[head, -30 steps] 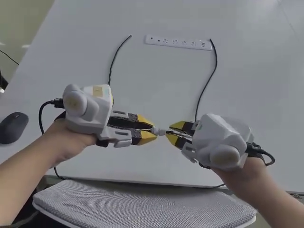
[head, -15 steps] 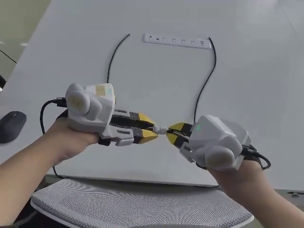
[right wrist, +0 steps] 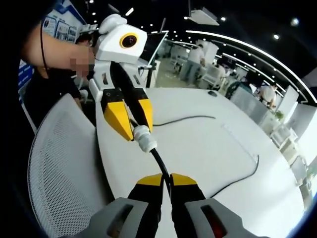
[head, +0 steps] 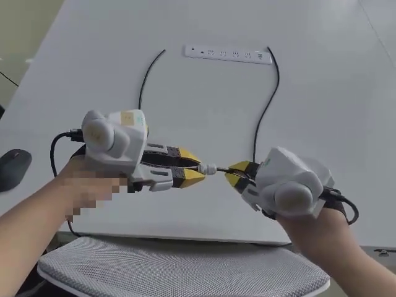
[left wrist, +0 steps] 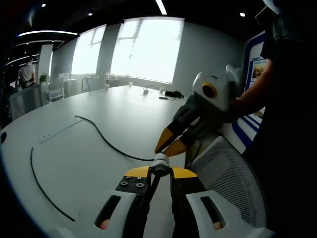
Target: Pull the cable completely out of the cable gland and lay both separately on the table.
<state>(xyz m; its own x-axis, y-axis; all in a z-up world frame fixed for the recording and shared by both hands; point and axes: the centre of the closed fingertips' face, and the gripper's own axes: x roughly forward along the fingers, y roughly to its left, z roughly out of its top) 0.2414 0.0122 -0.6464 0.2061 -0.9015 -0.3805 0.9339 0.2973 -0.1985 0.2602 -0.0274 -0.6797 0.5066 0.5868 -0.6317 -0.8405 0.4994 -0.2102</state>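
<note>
The left tool [head: 199,171] is clamped on the white cable gland [head: 208,168], and the right tool [head: 234,176] is closed tight on the black cable [head: 223,169] just beside it. The cable runs into the cable gland, and both are held in the air above the near edge of the worktop [head: 204,93].

Cable [right wrist: 159,161] seemingly tight between tongs [right wrist: 167,177]

White desk [head: 334,111], white power strip [head: 228,54] lying at its far side, dark mouse [head: 12,168] by the left edge, grey mesh chair [head: 173,271] in front.
</note>
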